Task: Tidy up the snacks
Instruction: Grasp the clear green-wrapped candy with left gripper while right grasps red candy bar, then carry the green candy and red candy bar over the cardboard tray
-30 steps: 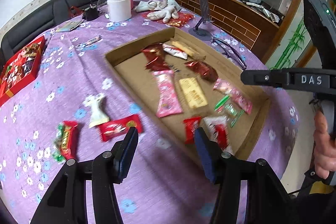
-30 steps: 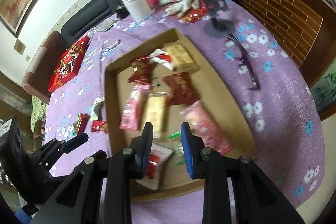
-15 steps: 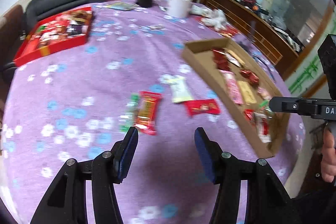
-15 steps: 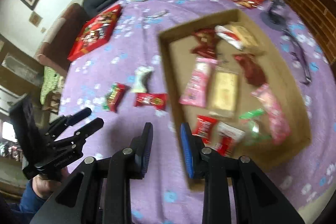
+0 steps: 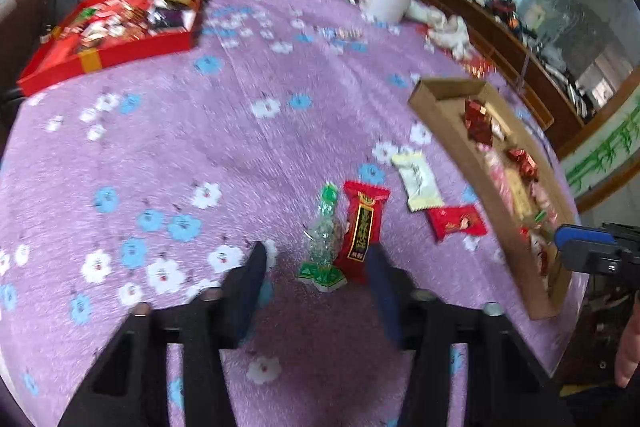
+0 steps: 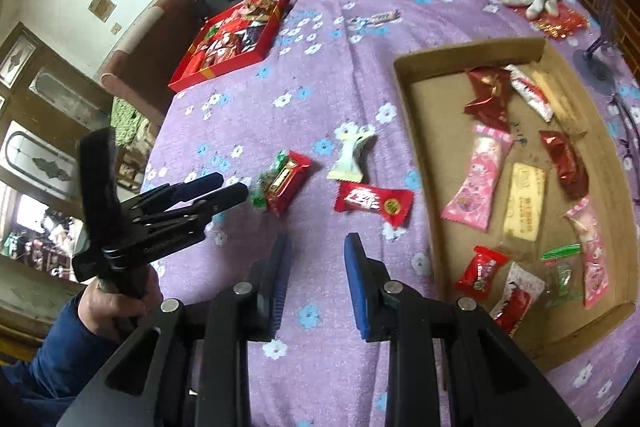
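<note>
**Now both tools are off the tray and over the loose snacks**

Versus a second ago: both views have swung left, away from the cardboard tray (image 6: 404, 95), onto the purple-clothed bench (image 5: 200, 155). The left tool (image 5: 316, 259) was over the tray's near edge; it now sits at the near ends of the green-clear packet (image 5: 322, 239) and the long red bar (image 5: 362, 227). Its jaws have just been closing in, with both packets' near ends between them; pads not pressing on either, so released. The right tool (image 6: 316, 259) was over the tray floor; it now hangs over bare cloth below the red wrapped candy (image 6: 374, 203), jaws at the same narrow gap, nothing between them, not clenched.

The cream packet (image 6: 352, 157) lies beside the tray, outside it. Further snacks lie inside the tray.

Hard to read: the left view is motion-blurred, so whether the right pad touches the red bar can't be told. Red gift box (image 5: 108, 27) contents are a smear. The tray's far corner is cut off by the right view's edge. The left hand (image 6: 116, 303) is partly hidden behind its tool.
</note>
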Available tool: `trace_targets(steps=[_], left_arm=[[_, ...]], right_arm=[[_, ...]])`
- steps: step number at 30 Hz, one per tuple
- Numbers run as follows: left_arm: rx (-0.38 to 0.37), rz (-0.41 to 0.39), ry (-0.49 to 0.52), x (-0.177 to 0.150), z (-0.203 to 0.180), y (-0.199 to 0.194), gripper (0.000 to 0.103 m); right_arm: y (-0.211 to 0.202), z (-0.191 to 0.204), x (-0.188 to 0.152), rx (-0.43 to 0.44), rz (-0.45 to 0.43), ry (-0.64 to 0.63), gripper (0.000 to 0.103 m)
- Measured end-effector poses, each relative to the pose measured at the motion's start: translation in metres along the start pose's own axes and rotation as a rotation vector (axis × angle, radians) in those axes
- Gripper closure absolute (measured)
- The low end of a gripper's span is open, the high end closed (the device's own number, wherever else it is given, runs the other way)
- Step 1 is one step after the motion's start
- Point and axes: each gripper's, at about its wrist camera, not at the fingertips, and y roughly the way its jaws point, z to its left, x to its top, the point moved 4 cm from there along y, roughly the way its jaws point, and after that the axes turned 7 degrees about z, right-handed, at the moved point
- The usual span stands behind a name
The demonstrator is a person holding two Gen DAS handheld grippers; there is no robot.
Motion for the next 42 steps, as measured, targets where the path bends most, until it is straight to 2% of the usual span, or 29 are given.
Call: trace_targets(steps=[3, 7, 10, 11, 13, 18, 24, 32, 34, 36, 40, 42], left_arm=[[0.001, 0.000, 0.004, 0.004, 0.001, 0.008, 0.064], [-0.018, 0.004, -0.014, 0.012, 0.005, 0.015, 0.065], [0.013, -0.001, 0.029, 0.015, 0.002, 0.019, 0.065], [0.026, 0.004, 0.032, 0.016, 0.002, 0.021, 0.073], [0.069, -0.004, 0.042, 0.016, 0.003, 0.024, 0.081], [0.088, -0.022, 0.042, 0.004, 0.004, 0.019, 0.081], [0.070, -0.022, -0.029, -0.031, 0.021, 0.000, 0.081], [0.089, -0.028, -0.054, -0.061, 0.031, -0.013, 0.081], [0.090, -0.030, -0.054, -0.064, 0.032, -0.014, 0.081], [0.092, -0.031, -0.052, -0.065, 0.032, -0.015, 0.081], [0.101, -0.038, -0.045, -0.065, 0.030, -0.014, 0.081], [0.104, -0.040, -0.042, -0.065, 0.030, -0.014, 0.081]], right_arm=[[0.005, -0.002, -0.006, 0.001, 0.029, 0.016, 0.077], [0.001, -0.002, -0.005, -0.025, 0.025, 0.003, 0.077], [0.002, 0.001, -0.004, -0.033, 0.014, -0.006, 0.077], [0.004, 0.001, -0.004, -0.028, 0.020, -0.001, 0.077], [0.011, 0.002, -0.002, -0.019, 0.046, 0.008, 0.077], [0.023, 0.014, 0.014, -0.029, 0.047, -0.006, 0.077], [0.071, 0.028, 0.035, -0.014, 0.124, 0.025, 0.077], [0.118, 0.039, 0.058, -0.086, 0.166, 0.065, 0.077], [0.125, 0.042, 0.060, -0.161, 0.177, 0.048, 0.076], [0.131, 0.045, 0.062, -0.158, 0.183, 0.053, 0.075], [0.138, 0.056, 0.065, -0.213, 0.177, -0.028, 0.076], [0.138, 0.059, 0.065, -0.231, 0.175, -0.067, 0.079]])
